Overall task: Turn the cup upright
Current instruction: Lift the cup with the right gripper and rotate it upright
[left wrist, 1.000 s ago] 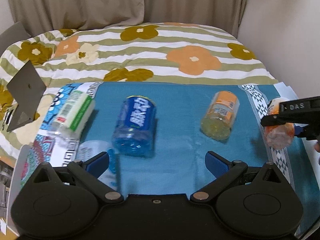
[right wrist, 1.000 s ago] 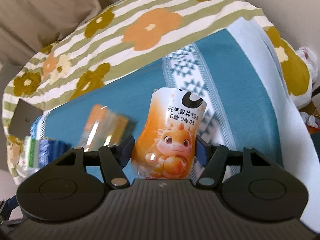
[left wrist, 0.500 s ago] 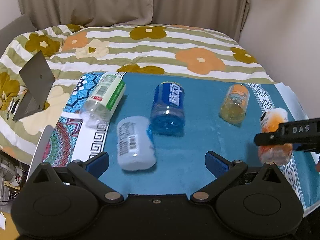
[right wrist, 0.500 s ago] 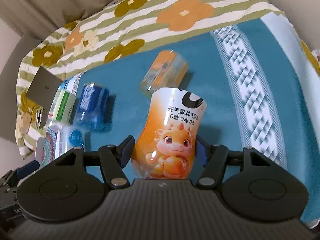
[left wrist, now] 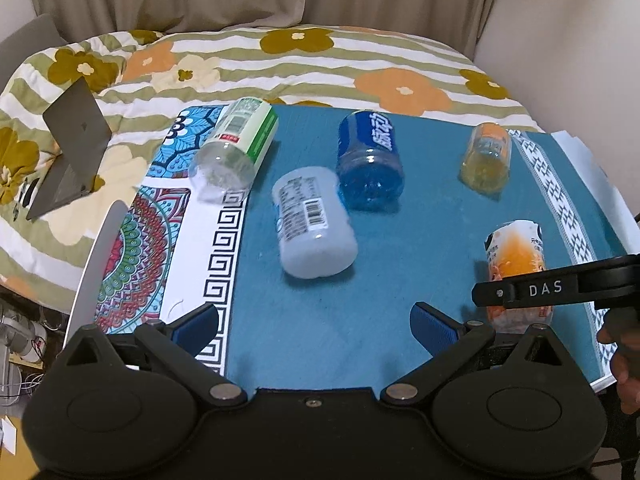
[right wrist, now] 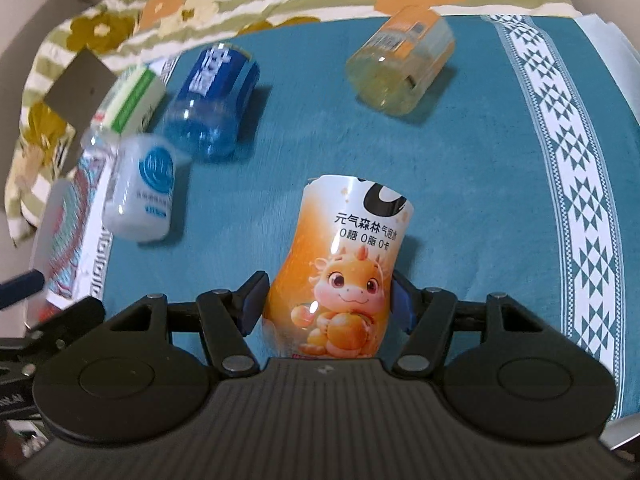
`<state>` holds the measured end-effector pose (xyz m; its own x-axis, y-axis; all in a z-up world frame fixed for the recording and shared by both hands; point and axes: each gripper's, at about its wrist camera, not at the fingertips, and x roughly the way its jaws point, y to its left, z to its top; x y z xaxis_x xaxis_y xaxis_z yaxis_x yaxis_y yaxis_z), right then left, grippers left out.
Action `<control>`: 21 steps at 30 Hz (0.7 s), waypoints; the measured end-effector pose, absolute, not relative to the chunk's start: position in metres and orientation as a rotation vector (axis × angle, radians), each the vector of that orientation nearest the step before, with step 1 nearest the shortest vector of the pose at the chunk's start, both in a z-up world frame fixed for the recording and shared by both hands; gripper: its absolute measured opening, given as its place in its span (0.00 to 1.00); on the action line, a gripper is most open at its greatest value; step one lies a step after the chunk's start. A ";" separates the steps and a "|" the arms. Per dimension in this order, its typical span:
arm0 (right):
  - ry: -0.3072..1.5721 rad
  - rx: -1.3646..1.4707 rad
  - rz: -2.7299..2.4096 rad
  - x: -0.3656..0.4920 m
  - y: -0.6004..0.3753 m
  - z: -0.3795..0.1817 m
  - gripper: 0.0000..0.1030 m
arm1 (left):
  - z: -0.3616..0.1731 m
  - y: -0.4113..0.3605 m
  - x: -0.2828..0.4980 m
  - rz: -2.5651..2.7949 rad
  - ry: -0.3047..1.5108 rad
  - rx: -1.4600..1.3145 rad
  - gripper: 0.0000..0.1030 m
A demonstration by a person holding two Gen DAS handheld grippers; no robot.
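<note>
The orange cup [right wrist: 340,268] is pinched between the right gripper's [right wrist: 324,304] jaws, low centre of frame, and has been brought upright over the teal cloth [right wrist: 460,160]. Release seemingly remains. The left gripper [left wrist: 316,324] is kept spread, holding nothing.

Bed [left wrist: 400,60], floral striped quilt; teal cloth [left wrist: 420,220] on top; 4 cups lying sideways.
</note>
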<state>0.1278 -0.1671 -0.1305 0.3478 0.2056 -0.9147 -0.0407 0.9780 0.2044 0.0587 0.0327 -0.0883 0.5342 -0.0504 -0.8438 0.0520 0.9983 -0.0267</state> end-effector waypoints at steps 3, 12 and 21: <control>1.216 0.144 0.166 0.127 -0.163 -0.135 0.77 | -0.091 0.037 0.057 -0.061 1.010 -0.008 1.00; 1.218 0.062 0.164 0.129 -0.154 -0.139 0.85 | -0.092 0.037 0.054 -0.061 1.017 -0.004 1.00; 1.216 0.052 0.161 0.129 -0.152 -0.137 0.92 | -0.089 0.037 0.054 -0.055 1.011 -0.009 1.00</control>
